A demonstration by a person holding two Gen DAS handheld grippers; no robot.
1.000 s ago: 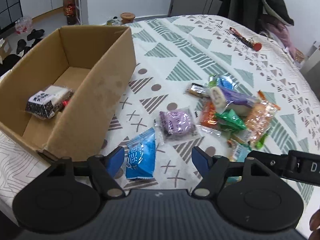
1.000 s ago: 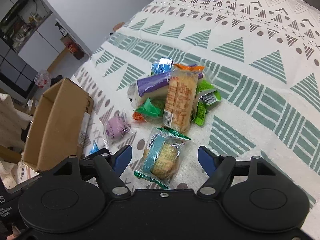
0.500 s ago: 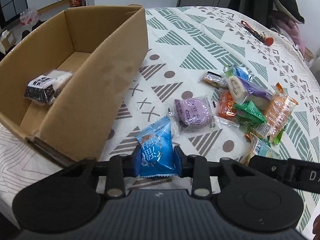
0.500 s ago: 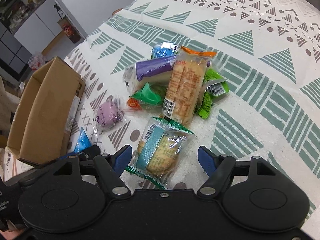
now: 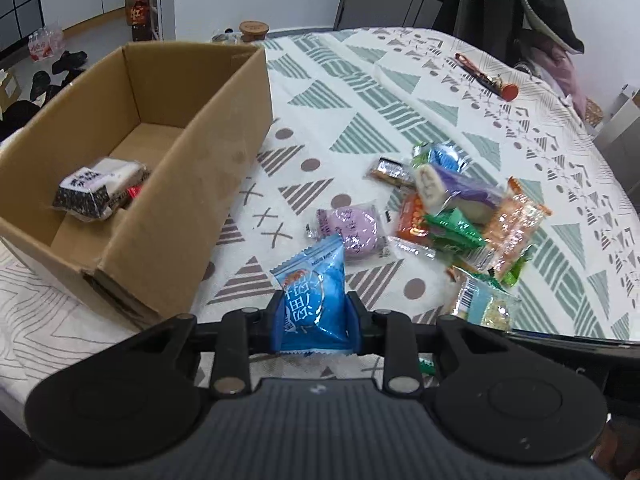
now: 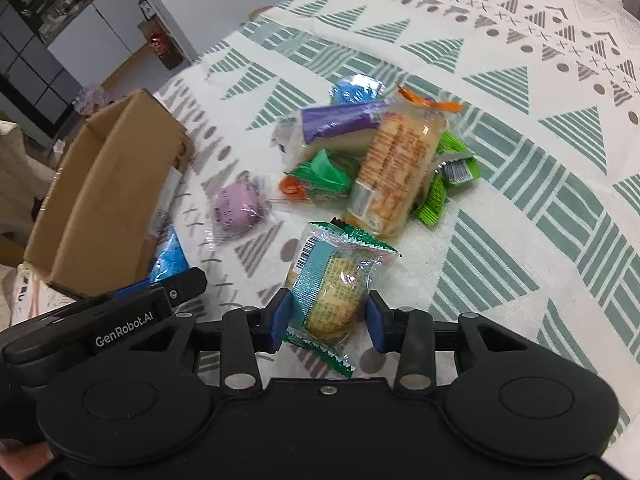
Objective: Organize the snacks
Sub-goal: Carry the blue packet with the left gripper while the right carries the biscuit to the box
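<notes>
Snacks: loose pile (image 5: 472, 216) on patterned tablecloth (image 5: 360, 80), right of an open cardboard box (image 5: 168, 184).

Box sits at the table's left side, open top. One black-and-white wrapped snack (image 5: 96, 190) lies inside near the close end.

Pile, in order of size: orange-wrapped cracker pack (image 6: 394, 168) lying on top; purple-wrapped roll (image 6: 336, 128) beside it; green packets (image 6: 444, 188) underneath. A round purple cake in clear wrap (image 5: 354, 230) lies apart, between pile and box.

Left gripper (image 5: 315, 320): jaws drawn in narrow, both blue pads pressing the sides of a blue snack packet (image 5: 314, 300). Packet stands upright between them, top corner tilted toward the purple cake. Held just beside the box's near corner.

Right gripper (image 6: 330, 320): jaws part closed around a clear-and-teal wrapped pastry (image 6: 336, 288). Left pad touches the wrapper; right pad at the wrapper's edge, firm contact hard to tell. Pastry lies near the pile's close edge.
</notes>
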